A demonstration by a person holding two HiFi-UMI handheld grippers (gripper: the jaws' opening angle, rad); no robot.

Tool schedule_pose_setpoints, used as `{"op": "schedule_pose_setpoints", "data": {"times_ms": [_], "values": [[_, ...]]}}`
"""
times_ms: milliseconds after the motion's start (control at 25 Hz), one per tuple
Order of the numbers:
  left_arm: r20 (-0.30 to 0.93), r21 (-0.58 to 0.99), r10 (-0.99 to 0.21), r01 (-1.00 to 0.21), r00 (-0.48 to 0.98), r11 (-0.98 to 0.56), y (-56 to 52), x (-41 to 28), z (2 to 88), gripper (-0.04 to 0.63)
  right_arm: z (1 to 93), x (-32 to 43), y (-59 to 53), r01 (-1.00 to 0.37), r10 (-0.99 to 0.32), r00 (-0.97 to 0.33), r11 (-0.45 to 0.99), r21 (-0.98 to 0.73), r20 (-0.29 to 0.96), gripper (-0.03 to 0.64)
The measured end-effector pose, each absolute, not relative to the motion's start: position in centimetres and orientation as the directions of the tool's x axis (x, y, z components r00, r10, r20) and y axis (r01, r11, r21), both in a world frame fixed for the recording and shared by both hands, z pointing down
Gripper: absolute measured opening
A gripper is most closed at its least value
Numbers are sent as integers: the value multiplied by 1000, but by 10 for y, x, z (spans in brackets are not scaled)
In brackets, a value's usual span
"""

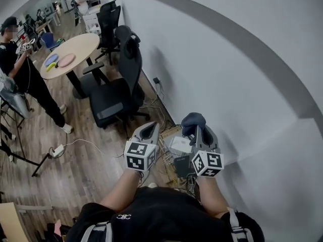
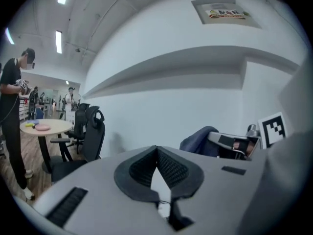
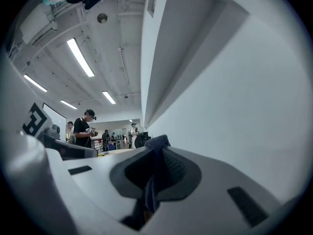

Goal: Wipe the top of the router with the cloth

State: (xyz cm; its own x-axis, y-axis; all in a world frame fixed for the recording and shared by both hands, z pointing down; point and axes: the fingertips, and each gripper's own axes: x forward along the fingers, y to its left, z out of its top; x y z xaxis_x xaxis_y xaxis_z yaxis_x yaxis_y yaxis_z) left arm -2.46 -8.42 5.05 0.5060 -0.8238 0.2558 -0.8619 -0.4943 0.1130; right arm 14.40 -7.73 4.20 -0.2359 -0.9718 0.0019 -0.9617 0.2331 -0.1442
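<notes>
In the head view both grippers are held up in front of me near the white wall. My right gripper (image 1: 198, 127) (image 3: 155, 148) is shut on a dark blue cloth (image 1: 193, 120) (image 3: 151, 182), which bunches out past its tips. My left gripper (image 1: 150, 127) (image 2: 157, 151) is shut, pads meeting with nothing between them. Below and between the two, on the floor by the wall, lies a white flat box (image 1: 179, 145) that looks like the router, among cables. The left gripper view shows the cloth (image 2: 200, 138) and the right gripper's marker cube (image 2: 274, 127) at its right.
A dark box (image 1: 181, 164) lies beside the white one. Black office chairs (image 1: 118, 92) stand to the left along the wall, with a round table (image 1: 70, 52) behind them. A person (image 1: 20, 69) stands at far left. A power strip (image 1: 56, 150) and cable cross the wooden floor.
</notes>
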Motion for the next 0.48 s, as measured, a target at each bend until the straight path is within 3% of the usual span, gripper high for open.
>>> {"op": "schedule_pose_setpoints", "data": {"times_ms": [160,480], "values": [[173,83,-862,-879,476,-469,-73,-33,10,0,9,132,-64,-954,-959,-283,285,-97,-26,5],[180,115,-868,-886,463,-449,-63,-37,10,1,7,132,-54,-944,-951,-306,309,-117,-44,5]]}}
